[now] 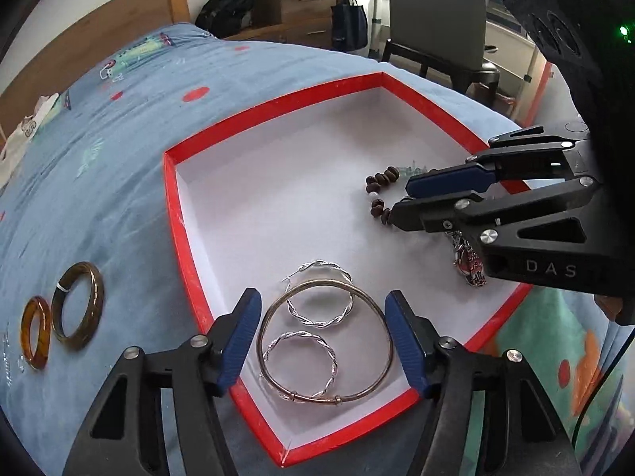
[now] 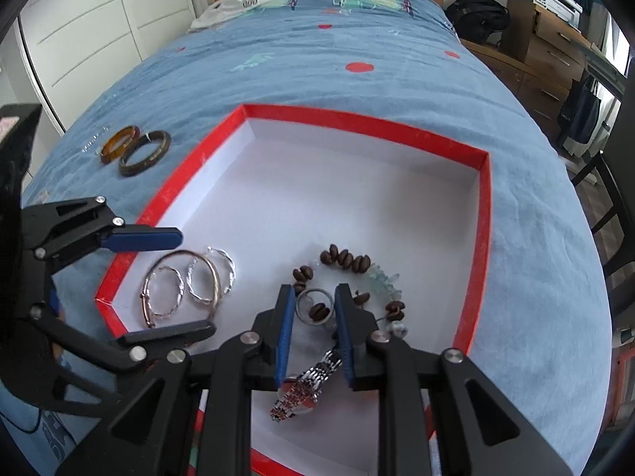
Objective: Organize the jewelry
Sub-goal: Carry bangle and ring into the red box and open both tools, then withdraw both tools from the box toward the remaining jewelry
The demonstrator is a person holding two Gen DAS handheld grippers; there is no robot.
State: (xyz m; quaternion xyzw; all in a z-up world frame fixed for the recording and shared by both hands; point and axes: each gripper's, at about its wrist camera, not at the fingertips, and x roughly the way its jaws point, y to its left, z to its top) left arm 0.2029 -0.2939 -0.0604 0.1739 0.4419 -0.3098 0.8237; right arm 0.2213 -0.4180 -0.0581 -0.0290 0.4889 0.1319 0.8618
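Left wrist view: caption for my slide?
Open left gripper straddles thin bangle and twisted hoops in red-rimmed box.

On the bed [image 2: 397, 91] sits a red-rimmed box [image 2: 482, 214] holding hoops [image 2: 190, 281], a bead bracelet [image 2: 349, 260] and a watch [image 2: 305, 388]. The right gripper [image 2: 315, 305] has its jaws narrowly set around a small ring [image 2: 303, 302]. The left gripper [image 2: 190, 281] spreads wide over the hoops, and two bangles [image 2: 137, 150] lie outside the box.
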